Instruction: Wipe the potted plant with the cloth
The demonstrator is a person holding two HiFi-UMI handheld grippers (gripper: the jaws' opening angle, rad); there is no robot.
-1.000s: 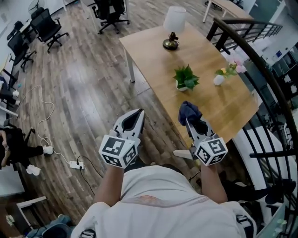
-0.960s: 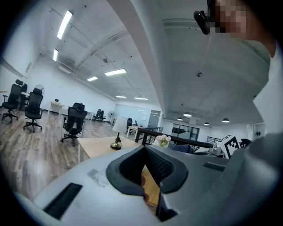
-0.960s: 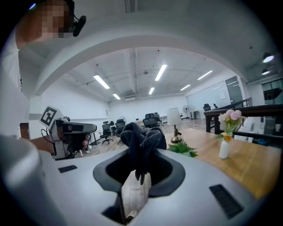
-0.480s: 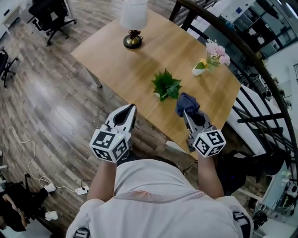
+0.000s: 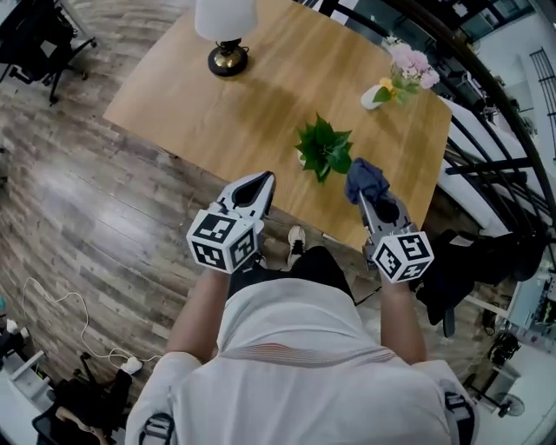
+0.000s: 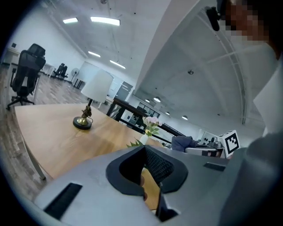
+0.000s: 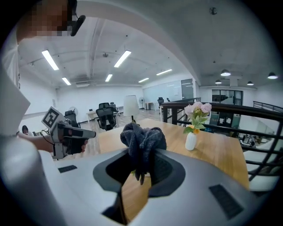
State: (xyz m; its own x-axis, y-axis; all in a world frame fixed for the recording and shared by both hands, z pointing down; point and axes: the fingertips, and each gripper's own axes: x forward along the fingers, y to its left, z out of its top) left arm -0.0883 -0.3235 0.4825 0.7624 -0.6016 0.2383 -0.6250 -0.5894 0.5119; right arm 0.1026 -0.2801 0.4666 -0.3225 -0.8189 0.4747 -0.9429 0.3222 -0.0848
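Note:
The small green potted plant [image 5: 324, 149] stands on the wooden table [image 5: 174, 96], near its front edge. My right gripper [image 5: 375, 193] is shut on a bunched dark blue cloth [image 5: 367, 179], which hangs just right of the plant and apart from it. In the right gripper view the cloth [image 7: 142, 140] sticks up from between the jaws. My left gripper [image 5: 258, 183] is shut and empty, at the table's front edge, left of the plant. In the left gripper view only leaf tips of the plant [image 6: 134, 143] show above the gripper's body.
A table lamp with a white shade [image 5: 226, 26] stands at the table's far left. A white vase of pink flowers [image 5: 395, 76] stands at the far right. A black railing [image 5: 486, 130] runs along the table's right side. Office chairs [image 5: 35, 39] stand on the wood floor.
Both grippers have come forward to the table's front edge. The cloth, still held, has moved from well short of the plant to just beside it. The left gripper swung in toward the plant.

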